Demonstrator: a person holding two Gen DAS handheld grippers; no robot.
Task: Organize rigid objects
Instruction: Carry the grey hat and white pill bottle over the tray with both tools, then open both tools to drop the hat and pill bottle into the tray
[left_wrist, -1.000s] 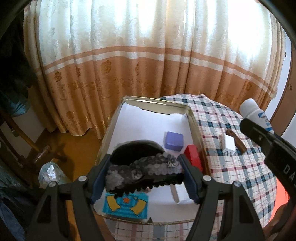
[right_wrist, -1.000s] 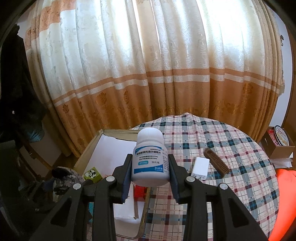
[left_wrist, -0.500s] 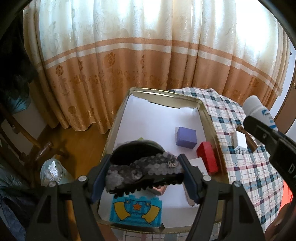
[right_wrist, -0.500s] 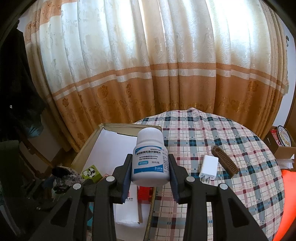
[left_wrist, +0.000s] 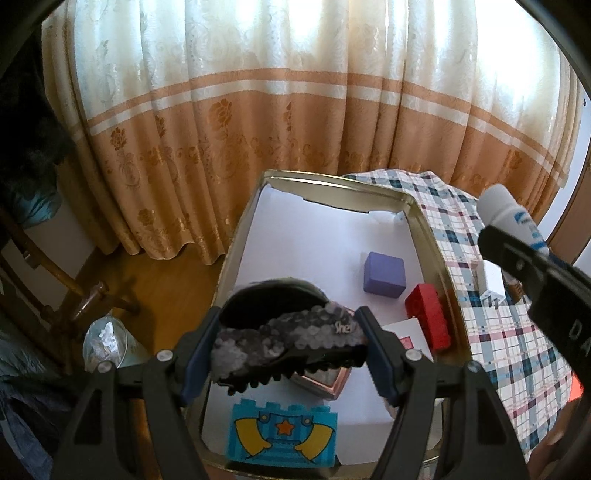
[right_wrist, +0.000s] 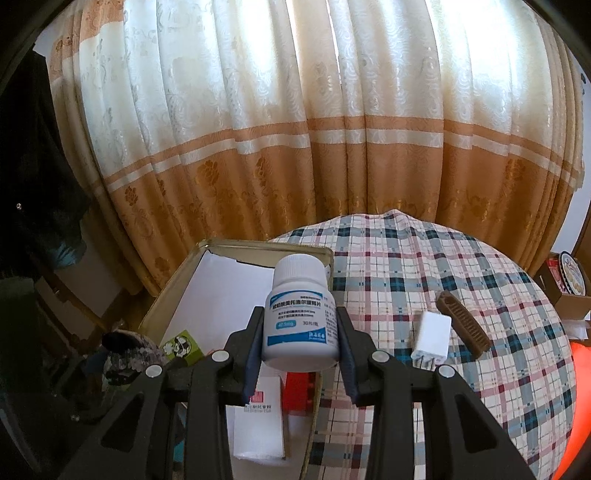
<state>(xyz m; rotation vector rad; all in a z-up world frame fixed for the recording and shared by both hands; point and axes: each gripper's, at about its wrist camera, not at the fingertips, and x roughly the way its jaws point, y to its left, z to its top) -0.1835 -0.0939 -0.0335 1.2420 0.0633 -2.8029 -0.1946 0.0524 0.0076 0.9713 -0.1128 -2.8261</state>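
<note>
Left wrist view: the left gripper (left_wrist: 290, 349) clamps a sequined hair clip (left_wrist: 284, 338) above the metal tray (left_wrist: 432, 236), over a blue block (left_wrist: 282, 435). The right gripper (right_wrist: 300, 345) grips a white pill bottle (right_wrist: 300, 315) upright above the tray's right edge, beside the checked tabletop (right_wrist: 461, 280).

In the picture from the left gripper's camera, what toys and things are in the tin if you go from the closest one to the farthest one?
Blue star block → red brick → purple cube → the tin's far wall. The sequined hair clip is held above them in the left gripper.
</note>
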